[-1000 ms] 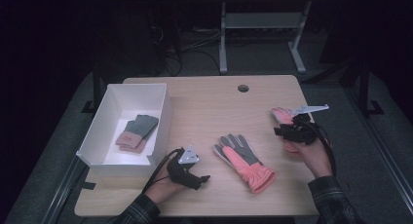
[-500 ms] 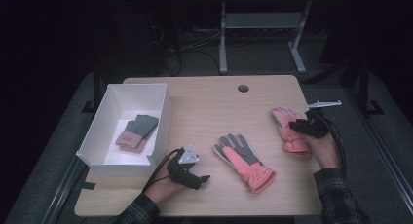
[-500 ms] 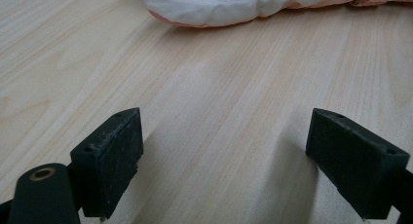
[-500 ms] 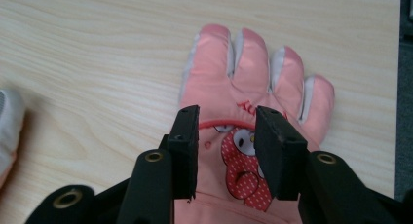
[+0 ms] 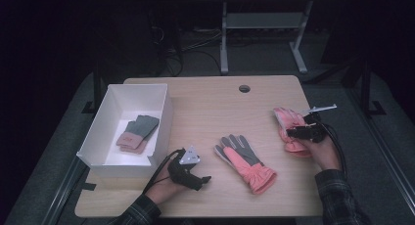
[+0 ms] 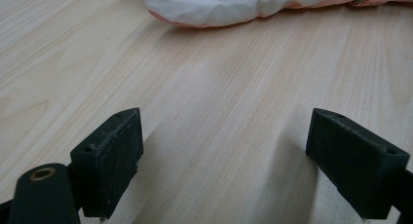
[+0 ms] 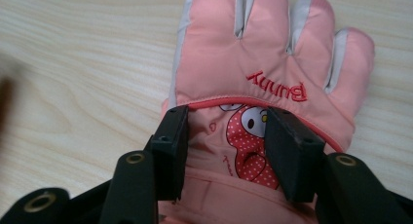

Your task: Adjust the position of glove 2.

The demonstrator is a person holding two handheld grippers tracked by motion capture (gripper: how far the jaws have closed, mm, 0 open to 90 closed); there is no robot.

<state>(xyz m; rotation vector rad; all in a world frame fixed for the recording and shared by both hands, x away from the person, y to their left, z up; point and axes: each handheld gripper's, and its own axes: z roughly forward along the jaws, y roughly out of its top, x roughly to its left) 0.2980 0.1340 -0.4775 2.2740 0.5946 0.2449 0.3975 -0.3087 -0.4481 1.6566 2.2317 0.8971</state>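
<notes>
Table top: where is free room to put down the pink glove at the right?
The table is bare between the white box and the pink glove, up to the round hole. The near middle is crowded: left gripper and grey-palmed glove.

The room is dark, and the light falls mostly on the desk, which is of pale wood with a round cable hole near its far edge. Behind it stands a metal frame on the grey floor, with loose cables beside it.
</notes>
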